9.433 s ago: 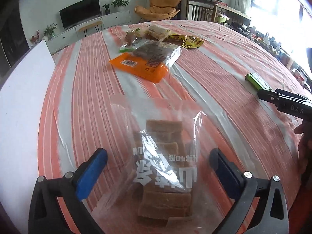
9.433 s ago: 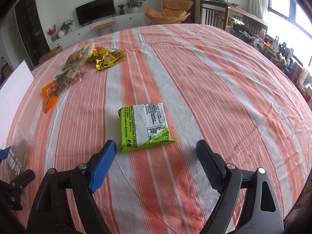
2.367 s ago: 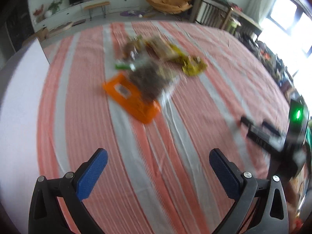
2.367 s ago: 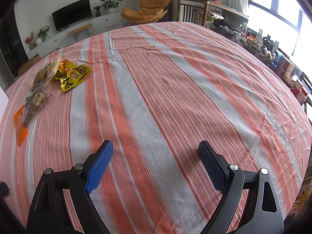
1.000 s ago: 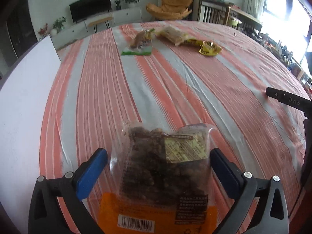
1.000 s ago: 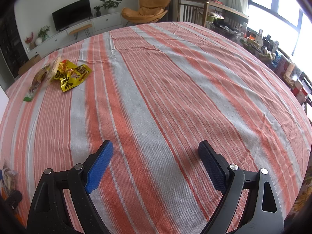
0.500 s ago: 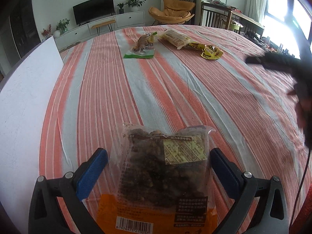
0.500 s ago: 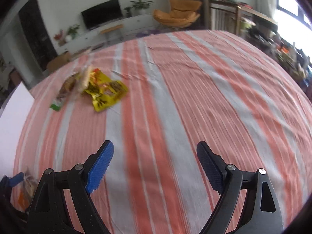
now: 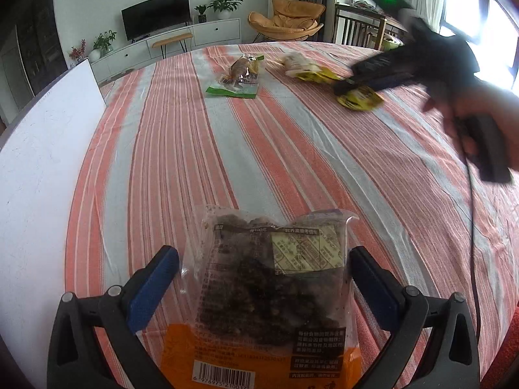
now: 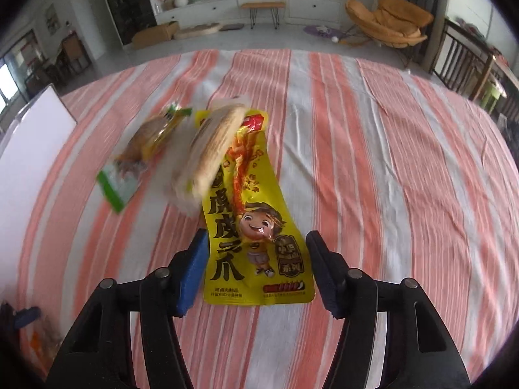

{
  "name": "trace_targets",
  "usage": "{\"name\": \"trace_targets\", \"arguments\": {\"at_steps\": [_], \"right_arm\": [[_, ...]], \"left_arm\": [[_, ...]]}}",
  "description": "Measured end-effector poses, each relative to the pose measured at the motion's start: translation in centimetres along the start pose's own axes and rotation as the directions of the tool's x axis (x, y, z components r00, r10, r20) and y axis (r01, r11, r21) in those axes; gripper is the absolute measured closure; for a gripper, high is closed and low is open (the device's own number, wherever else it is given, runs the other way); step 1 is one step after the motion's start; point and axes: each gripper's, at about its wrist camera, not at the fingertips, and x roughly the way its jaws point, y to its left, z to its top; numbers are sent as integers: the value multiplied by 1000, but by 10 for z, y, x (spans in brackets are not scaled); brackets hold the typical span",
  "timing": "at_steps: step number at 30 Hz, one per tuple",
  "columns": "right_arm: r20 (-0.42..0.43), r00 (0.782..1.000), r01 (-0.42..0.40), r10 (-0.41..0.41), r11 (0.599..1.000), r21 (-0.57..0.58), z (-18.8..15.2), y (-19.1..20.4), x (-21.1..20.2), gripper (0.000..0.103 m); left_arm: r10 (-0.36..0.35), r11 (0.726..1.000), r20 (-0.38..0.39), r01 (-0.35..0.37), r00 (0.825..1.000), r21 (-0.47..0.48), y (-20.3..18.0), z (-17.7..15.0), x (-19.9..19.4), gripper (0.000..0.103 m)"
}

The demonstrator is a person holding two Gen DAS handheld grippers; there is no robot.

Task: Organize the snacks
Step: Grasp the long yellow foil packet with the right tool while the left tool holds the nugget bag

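Note:
A clear and orange bag of dark snacks (image 9: 266, 275) lies flat on the striped cloth between the wide fingers of my left gripper (image 9: 262, 278), which is open. My right gripper (image 10: 258, 265) hangs over a yellow snack packet (image 10: 249, 227). Its jaws are closing with the packet's lower end between them. The packet still lies flat and the pads are not seen pressing it. The left wrist view shows that gripper (image 9: 343, 87) blurred at the far right, above the yellow packet (image 9: 360, 99), with a hand (image 9: 470, 107) holding it.
A pale bread-like packet (image 10: 207, 152) overlaps the yellow packet's top. A green-edged packet (image 10: 136, 159) lies to its left. A white board (image 9: 42, 168) stands along the table's left edge. The striped cloth (image 9: 292, 149) covers the round table.
My right gripper has swept left across the table to the yellow packet, and its jaws have narrowed. The left gripper and its bag have not moved.

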Motion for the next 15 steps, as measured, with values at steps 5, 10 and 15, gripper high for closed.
{"name": "trace_targets", "arguments": {"at_steps": [5, 10, 15], "right_arm": [[-19, 993, 119, -118, 990, 76, -95, 12, -61, 40], [27, 985, 162, -172, 963, 213, -190, 33, -110, 37], [79, 975, 176, -209, 936, 305, -212, 43, -116, 28]], "left_arm": [[0, 1000, 0, 0, 1000, 0, 0, 0, 0, 0], [1, 1000, 0, -1, 1000, 0, 0, 0, 0, 0], [0, 1000, 1, 0, 1000, -1, 0, 0, 0, 0]]}}
